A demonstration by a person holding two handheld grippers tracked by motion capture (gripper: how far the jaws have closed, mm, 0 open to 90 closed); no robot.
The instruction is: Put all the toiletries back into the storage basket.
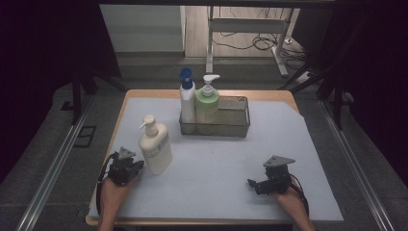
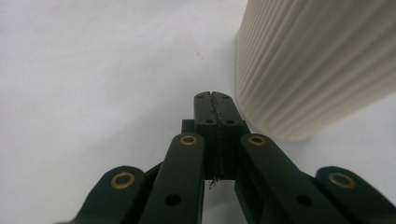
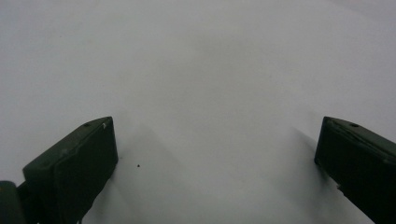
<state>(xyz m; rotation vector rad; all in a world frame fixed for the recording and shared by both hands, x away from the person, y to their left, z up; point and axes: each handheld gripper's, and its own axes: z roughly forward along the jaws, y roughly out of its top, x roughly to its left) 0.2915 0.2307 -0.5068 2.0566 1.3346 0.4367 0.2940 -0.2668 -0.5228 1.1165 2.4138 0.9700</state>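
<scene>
The left gripper [image 1: 126, 166] is seen low on the white table cover [image 1: 216, 168], its jaws pressed together with nothing between them. The cream pump bottle [image 1: 155, 144] stands upright just beside it, at its right; in the left gripper view the ribbed bottle wall [image 2: 313, 60] is close to the closed jaw tips, and contact cannot be confirmed. The right gripper [image 1: 269, 182] rests well apart, jaws spread wide over bare cover. 2 further bottles are held upright in the wire basket [image 1: 235, 126].
</scene>
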